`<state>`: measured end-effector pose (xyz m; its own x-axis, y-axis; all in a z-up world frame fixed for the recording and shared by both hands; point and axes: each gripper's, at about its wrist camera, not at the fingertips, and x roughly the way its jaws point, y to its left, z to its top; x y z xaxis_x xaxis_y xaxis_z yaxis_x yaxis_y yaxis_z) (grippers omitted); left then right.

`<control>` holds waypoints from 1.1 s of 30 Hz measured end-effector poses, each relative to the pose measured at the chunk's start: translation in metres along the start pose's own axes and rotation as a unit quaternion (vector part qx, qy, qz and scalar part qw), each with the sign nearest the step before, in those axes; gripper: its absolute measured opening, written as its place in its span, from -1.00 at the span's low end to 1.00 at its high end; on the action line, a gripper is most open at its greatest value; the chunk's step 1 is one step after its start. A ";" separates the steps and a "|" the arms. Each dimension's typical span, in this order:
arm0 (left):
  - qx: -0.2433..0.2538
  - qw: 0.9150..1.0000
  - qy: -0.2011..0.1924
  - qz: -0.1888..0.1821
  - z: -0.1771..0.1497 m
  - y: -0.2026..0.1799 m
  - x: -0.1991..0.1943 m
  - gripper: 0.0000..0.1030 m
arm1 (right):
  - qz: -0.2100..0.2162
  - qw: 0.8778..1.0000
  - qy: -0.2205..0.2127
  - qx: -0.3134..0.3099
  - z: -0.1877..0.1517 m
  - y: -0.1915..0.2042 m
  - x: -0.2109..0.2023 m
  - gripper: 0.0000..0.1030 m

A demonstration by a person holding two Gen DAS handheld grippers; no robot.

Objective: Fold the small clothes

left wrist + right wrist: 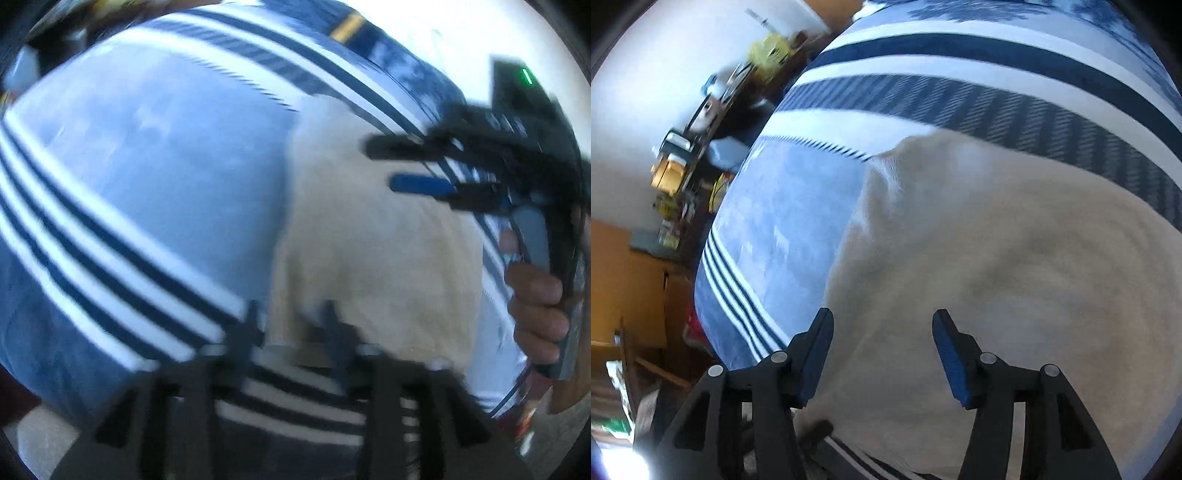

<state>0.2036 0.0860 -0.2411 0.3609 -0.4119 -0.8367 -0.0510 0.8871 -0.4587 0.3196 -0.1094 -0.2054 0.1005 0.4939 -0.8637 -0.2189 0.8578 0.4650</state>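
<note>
Garment: a cream, fuzzy small piece of clothing (997, 258) lies spread on the bed, filling the near right of the right wrist view; in the left wrist view (369, 251) it sits right of centre, blurred by motion.
Bed cover: a blue blanket with white and navy stripes (783, 214) lies under the garment; bare blue cloth shows to the garment's left and stripes run along its far side (147, 166).
Right gripper: its fingers stand wide apart (882, 354) above the garment's near part, cream cloth showing in the gap, nothing pinched between them. Whether the tips touch the cloth cannot be told. In the left wrist view it reaches in from the right over the garment's far right part (384, 164), one black finger above one blue-padded finger, with a gap between.
Right hand: the person's hand (539, 310) wraps the grey handle at the right edge of the left wrist view.
Left gripper: its fingers (291, 332) are at the near edge of the garment, heavily blurred; a gap seems to show between them, but how far apart they are and whether they have cloth cannot be told.
Surroundings: a cluttered shelf or rack (687, 155) stands against a white wall on the far left, with orange-brown furniture (624, 288) below it.
</note>
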 end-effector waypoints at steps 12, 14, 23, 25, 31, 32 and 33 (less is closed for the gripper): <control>-0.091 0.982 0.073 -0.147 0.043 0.033 0.069 -0.51 | -0.064 0.994 0.087 0.012 0.044 0.016 0.049 0.16; -0.123 0.970 0.080 -0.197 0.041 0.042 0.070 -0.73 | -0.083 0.989 0.119 0.003 0.049 0.022 0.063 0.16; -0.020 0.984 -0.017 -0.175 0.032 -0.003 0.028 -0.80 | -0.193 0.956 0.211 -0.068 0.055 0.051 0.115 0.16; -0.020 0.985 -0.011 -0.171 0.031 -0.004 0.030 -0.81 | -0.223 0.946 0.207 -0.109 0.048 0.058 0.120 0.00; -0.005 0.986 -0.014 -0.169 0.033 -0.017 0.026 -0.81 | -0.270 0.931 0.188 -0.157 0.030 0.066 0.112 -0.73; 0.004 0.987 -0.018 -0.160 0.031 -0.021 0.022 -0.81 | -0.265 0.936 0.175 -0.154 0.029 0.066 0.105 -0.79; 0.016 0.988 -0.024 -0.150 0.029 -0.026 0.016 -0.81 | -0.257 0.941 0.164 -0.147 0.028 0.064 0.097 -0.81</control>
<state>0.2379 0.0624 -0.2332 0.3995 -0.6481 -0.6483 0.0946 0.7326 -0.6741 0.3421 -0.0023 -0.2542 -0.0281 -0.0881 -0.9957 -0.4862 0.8715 -0.0634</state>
